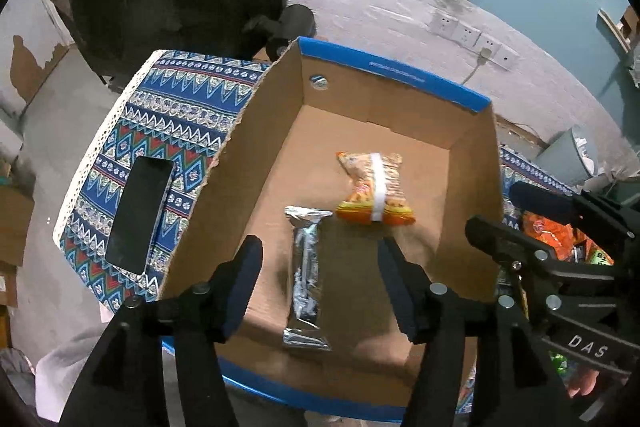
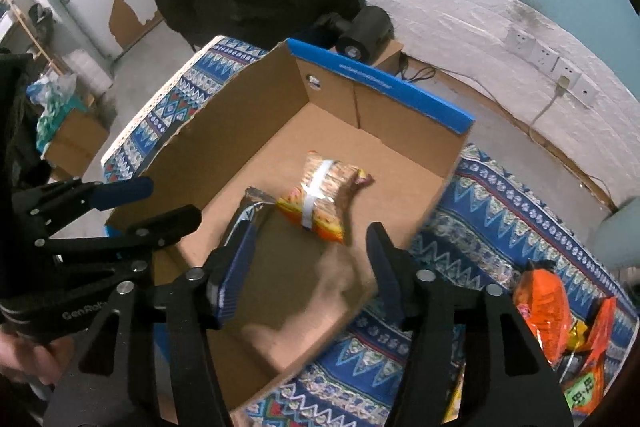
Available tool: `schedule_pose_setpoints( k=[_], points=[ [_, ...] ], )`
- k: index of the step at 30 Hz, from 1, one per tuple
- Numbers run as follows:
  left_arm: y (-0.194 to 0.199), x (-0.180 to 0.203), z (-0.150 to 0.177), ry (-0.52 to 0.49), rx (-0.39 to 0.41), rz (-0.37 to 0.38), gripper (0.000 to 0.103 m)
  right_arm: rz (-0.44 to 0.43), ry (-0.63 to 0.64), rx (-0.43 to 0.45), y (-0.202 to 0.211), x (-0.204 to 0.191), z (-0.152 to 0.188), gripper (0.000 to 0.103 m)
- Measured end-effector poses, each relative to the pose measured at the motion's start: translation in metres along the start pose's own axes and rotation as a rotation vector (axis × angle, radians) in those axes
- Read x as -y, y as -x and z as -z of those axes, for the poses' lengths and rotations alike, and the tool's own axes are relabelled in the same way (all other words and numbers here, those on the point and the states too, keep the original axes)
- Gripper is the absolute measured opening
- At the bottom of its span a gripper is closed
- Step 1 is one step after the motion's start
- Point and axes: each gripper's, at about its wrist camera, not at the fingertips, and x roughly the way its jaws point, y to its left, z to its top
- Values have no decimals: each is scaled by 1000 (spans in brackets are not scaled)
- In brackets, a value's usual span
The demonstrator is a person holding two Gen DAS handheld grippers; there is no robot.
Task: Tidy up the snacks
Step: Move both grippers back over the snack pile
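Note:
An open cardboard box (image 1: pixel 384 67) (image 2: pixel 380 87) with a blue rim stands on a patterned tablecloth (image 1: pixel 176 107) (image 2: pixel 480 207). On its floor lie a silver foil packet (image 1: pixel 306 267) (image 2: pixel 248 207) and an orange snack packet with a white band (image 1: pixel 374 189) (image 2: pixel 320 195). My left gripper (image 1: pixel 320 267) hangs open over the box, its fingers on either side of the silver packet without pressing on it. My right gripper (image 2: pixel 312 239) is open and empty above the box's near right corner, just short of the orange packet. Each gripper also shows in the other's view: the right gripper (image 1: pixel 540 219), the left gripper (image 2: pixel 140 203).
A black phone (image 1: pixel 138 215) lies on the cloth left of the box. Several loose orange and green snack packets (image 2: pixel 548 307) (image 1: pixel 552 231) are piled on the cloth to the right. A black device (image 2: pixel 364 31) sits behind the box, and a grey bucket (image 1: pixel 568 155) stands on the floor at right.

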Motion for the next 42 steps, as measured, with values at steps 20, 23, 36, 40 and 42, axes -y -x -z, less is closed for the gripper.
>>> schedule_pose_setpoints(
  k=[20,23,36,40,42],
  points=[
    [-4,84,9,-116,-45,56,74,131,-36,-5,71,99,58,74],
    [-4,98,11,-141,-42,49,78,143,-55,-1,83,119,69,75],
    [-12,177,21,-295,-61,45,79,201,-138,23,127,194,112,77],
    [-14,199,24,-333,-65,47,79,216,-174,33,138,217,126,77],
    [-17,212,25,-353,-70,48,79,224,-195,38,144,229,133,78]
  ],
)
